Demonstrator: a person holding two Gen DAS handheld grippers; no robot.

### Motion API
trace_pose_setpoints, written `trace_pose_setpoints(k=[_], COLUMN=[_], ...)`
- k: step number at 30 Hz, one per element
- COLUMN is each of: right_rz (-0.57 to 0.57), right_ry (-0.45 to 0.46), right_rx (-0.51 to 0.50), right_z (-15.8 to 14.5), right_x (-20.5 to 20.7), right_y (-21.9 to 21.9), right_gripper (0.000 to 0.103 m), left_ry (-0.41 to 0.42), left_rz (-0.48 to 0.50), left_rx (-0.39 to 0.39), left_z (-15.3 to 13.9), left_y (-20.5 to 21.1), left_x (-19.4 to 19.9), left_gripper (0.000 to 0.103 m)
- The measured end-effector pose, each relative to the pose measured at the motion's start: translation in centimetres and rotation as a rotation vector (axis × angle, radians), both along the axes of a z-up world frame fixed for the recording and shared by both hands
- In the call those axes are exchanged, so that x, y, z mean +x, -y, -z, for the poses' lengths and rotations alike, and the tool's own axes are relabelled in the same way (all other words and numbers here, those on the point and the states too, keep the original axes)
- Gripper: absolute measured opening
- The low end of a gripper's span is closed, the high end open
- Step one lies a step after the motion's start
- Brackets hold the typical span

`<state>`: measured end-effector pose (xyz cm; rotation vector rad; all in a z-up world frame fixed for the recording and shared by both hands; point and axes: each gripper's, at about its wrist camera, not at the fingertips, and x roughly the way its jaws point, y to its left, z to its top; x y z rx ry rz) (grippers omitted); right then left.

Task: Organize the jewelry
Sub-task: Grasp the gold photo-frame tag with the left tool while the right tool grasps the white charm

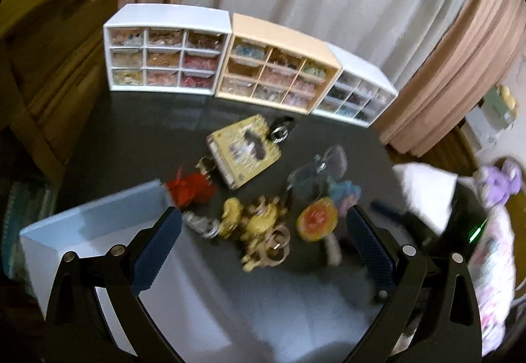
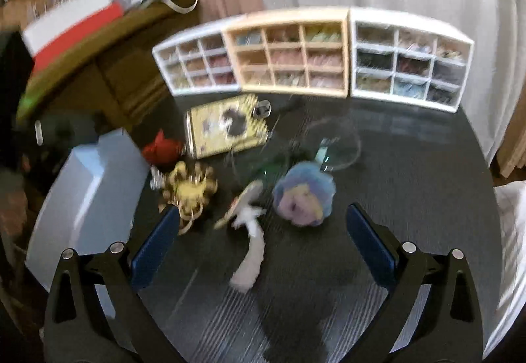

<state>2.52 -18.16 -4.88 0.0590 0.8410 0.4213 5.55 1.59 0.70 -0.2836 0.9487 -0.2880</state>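
Blue-padded fingers on both grippers spread wide, nothing held. Left gripper (image 1: 263,231) hovers over the jewelry pile (image 1: 263,225) on the dark table (image 1: 131,139); yellow-gold charm cluster (image 1: 259,225) sits right between its pads, orange round piece (image 1: 317,220) toward its right finger. Right gripper (image 2: 263,231) has the pastel pom-pom (image 2: 304,198) just ahead, slightly right of centre, and a white strip (image 2: 251,256) running lengthwise between the fingers. Drawer organizers (image 1: 250,67) well beyond, along the back edge. Left looks nearer the cluster. Frames blurred.
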Motion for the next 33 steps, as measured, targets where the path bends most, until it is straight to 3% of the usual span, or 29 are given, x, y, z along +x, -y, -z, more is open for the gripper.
trace_pose_setpoints(k=[3, 5, 6, 12, 15, 18, 22, 25, 28, 30, 31, 33], right_rz=[0.034, 0.043, 0.045, 0.007, -0.025, -0.042, -0.026, 0.007, 0.020, 0.058, 0.062, 0.064], right_ry=[-0.002, -0.007, -0.007, -0.058, -0.081, -0.121, -0.152, -0.139, -0.139, -0.132, -0.123, -0.104], right_rx=[0.012, 0.035, 0.037, 0.068, 0.048, 0.025, -0.049, -0.153, -0.156, -0.175, -0.190, -0.207], right_z=[0.6, 0.8, 0.8, 1.4, 1.7, 2.1, 2.4, 2.3, 2.3, 2.3, 2.3, 2.4], right_x=[0.1, 0.1, 0.2, 0.1, 0.0, -0.1, -0.5, -1.3, -1.5, -1.7, -1.8, -1.8], right_y=[0.3, 0.9, 1.1, 1.7, 1.1, 0.2, -1.4, -2.9, -3.4, -3.5, -3.6, -3.6], right_gripper=[0.096, 0.093, 0.092, 0.086, 0.075, 0.068, 0.060, 0.059, 0.056, 0.043, 0.032, 0.024], left_ry=[0.050, 0.046, 0.033, 0.003, -0.054, -0.067, -0.147, -0.244, -0.343, -0.370, -0.373, -0.386], left_rz=[0.001, -0.003, -0.001, 0.066, 0.111, 0.153, 0.178, 0.186, 0.202, 0.209, 0.207, 0.202], left_rx=[-0.162, -0.231, -0.228, 0.030, 0.157, 0.188, 0.101, 0.012, -0.015, -0.030, -0.047, -0.083], left_z=[-1.0, -1.1, -1.0, -0.3, 0.7, 1.7, 2.9, 4.4, 6.0, 6.7, 6.9, 7.4], left_y=[-0.3, -0.5, -0.3, 1.4, 1.9, 1.8, 0.2, -0.9, -1.4, -1.4, -1.4, -1.5], left_x=[1.4, 2.1, 2.8, 7.8, 10.7, 12.9, 15.3, 16.1, 16.0, 15.7, 15.5, 15.7], left_gripper=[0.099, 0.099, 0.099, 0.099, 0.099, 0.099, 0.099, 0.099, 0.099, 0.098, 0.092, 0.084])
